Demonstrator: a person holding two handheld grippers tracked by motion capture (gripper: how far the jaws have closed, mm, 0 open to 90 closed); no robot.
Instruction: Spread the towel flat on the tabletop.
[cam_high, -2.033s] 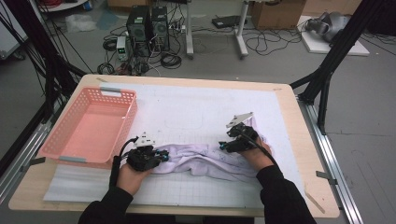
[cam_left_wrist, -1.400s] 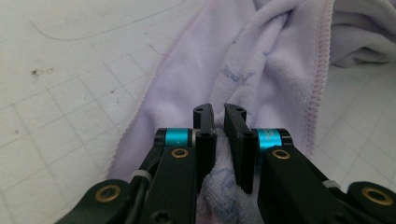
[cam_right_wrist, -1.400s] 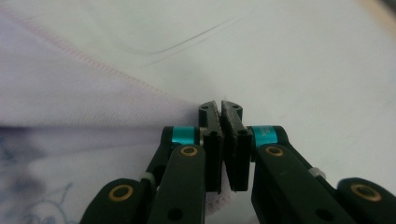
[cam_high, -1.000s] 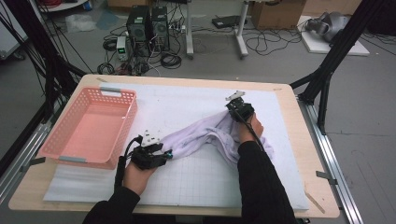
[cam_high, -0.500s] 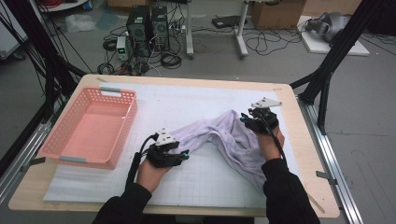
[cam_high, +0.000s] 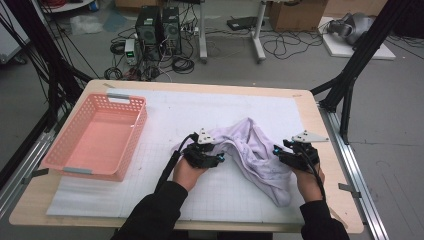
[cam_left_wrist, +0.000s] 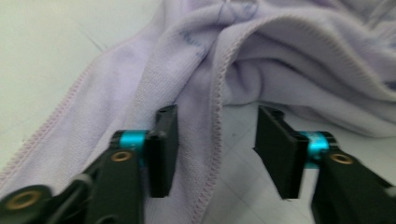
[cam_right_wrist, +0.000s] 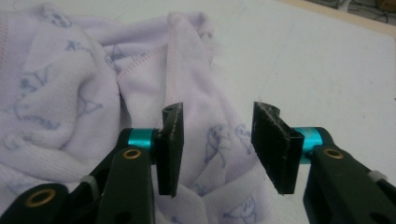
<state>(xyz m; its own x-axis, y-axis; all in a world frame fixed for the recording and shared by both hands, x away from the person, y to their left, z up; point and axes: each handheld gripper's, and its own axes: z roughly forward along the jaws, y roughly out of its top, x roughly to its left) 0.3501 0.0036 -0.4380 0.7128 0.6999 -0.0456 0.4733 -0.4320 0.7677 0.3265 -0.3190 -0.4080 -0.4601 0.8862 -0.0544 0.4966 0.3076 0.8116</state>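
Note:
A pale lilac printed garment (cam_high: 250, 142) lies bunched on the white mat, one end trailing toward the near edge. My left gripper (cam_high: 219, 159) sits at its left side. In the left gripper view (cam_left_wrist: 215, 149) the jaws are open but have just been closing, with the stitched hem (cam_left_wrist: 215, 93) lying between them and untouched by the pads. My right gripper (cam_high: 278, 154) is at the garment's right side. In the right gripper view (cam_right_wrist: 215, 144) its jaws have just been opening. They stand apart over a fold of the cloth (cam_right_wrist: 205, 116) without pressing it.
A pink plastic basket (cam_high: 131, 131) sits at the left of the white gridded mat (cam_high: 200, 107). The wooden table edge (cam_high: 332, 170) runs close to my right hand. Black frame posts, cables and computer cases lie beyond the table.
The right gripper has swung right and back toward the person and let the garment go. The left gripper has slid right along the cloth. The stretched garment has slumped into a heap.

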